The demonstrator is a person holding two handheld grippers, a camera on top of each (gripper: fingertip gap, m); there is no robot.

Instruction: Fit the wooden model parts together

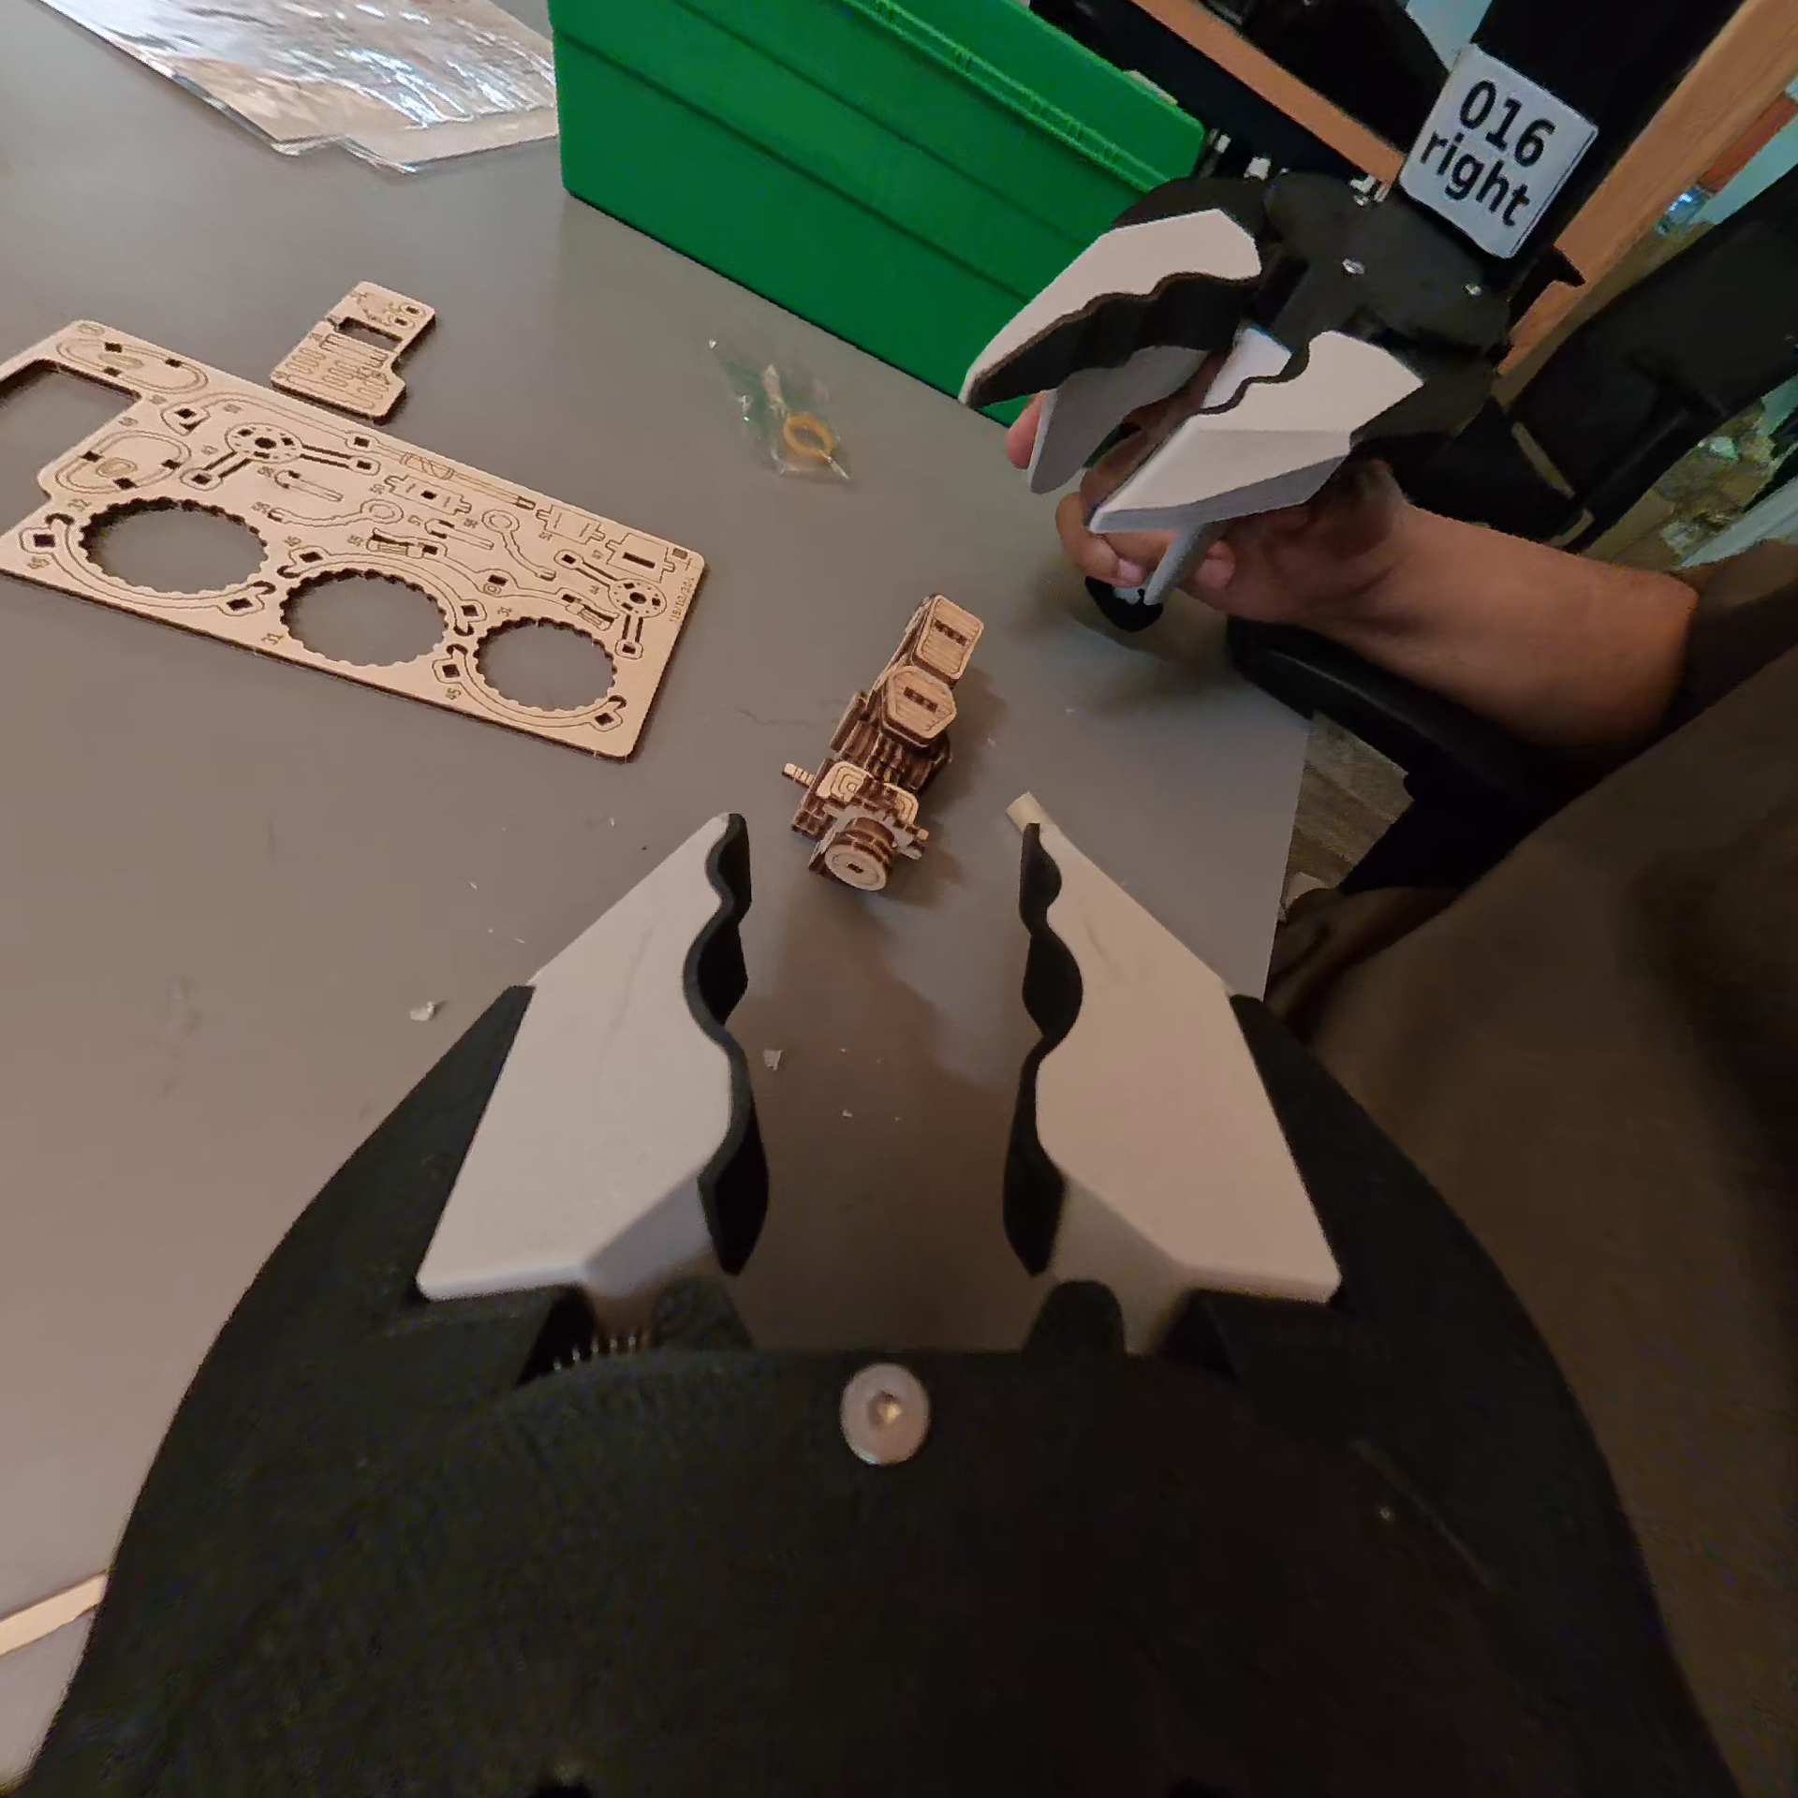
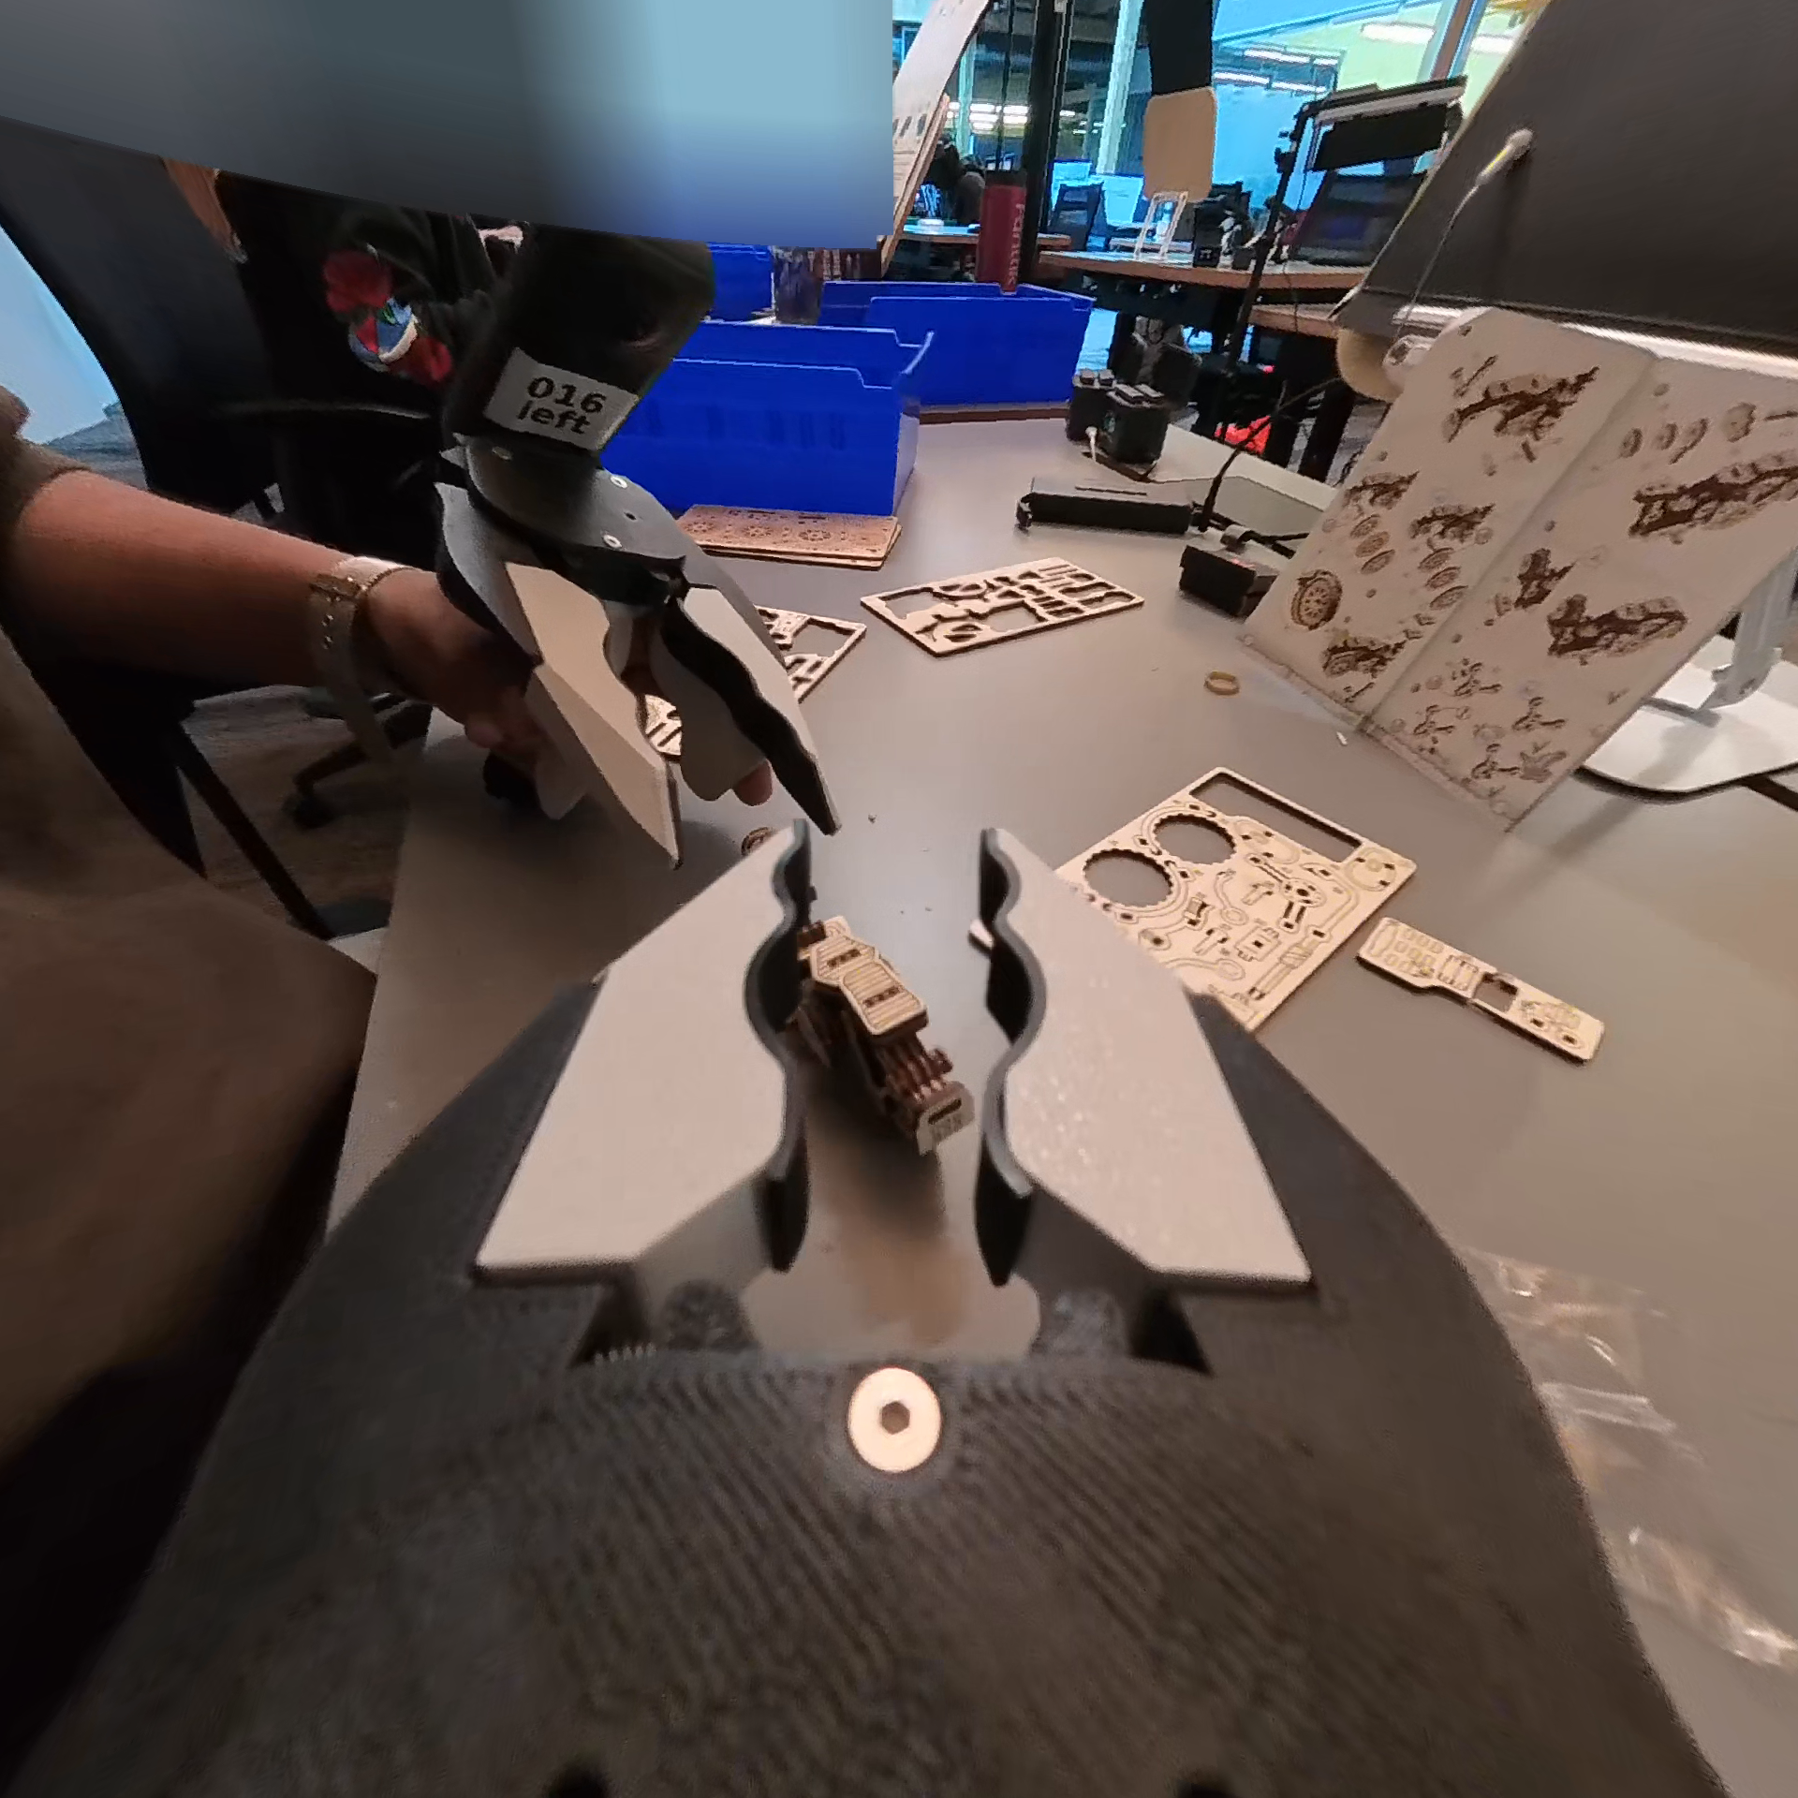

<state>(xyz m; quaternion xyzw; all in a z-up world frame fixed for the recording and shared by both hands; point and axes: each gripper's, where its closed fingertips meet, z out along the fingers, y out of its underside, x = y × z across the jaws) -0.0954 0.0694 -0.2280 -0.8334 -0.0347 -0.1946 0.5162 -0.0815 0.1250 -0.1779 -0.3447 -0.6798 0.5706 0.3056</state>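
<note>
1. Left wrist view: the left tool [image 1: 881, 856] hangs over the grey desk [image 1: 292, 876] with its fingers spread and nothing between them.
2. The half-built wooden model [image 1: 890, 754] lies on the desk just beyond those fingertips, touching neither.
3. To its left lies a flat wooden parts sheet [image 1: 370, 545] with three toothed round holes, and beyond that a small wooden piece [image 1: 355, 352].
4. A small clear bag [image 1: 793, 413] holding a yellow ring lies near a green bin [image 1: 846, 156].
5. The right tool [image 1: 1031, 457] is held up in a hand [image 1: 1255, 555] at the desk's edge, spread and empty; it carries a white label with writing.
6. Right wrist view: the right tool [image 2: 890, 861] is spread, and the wooden model [image 2: 881, 1022] lies on the desk between its fingers, not gripped.
7. The left tool [image 2: 754, 827], bearing a white label, is up at the left, spread.
8. A printed instruction sheet [image 2: 1518, 564] stands at the right, and blue bins [image 2: 808, 428] sit behind.
</note>
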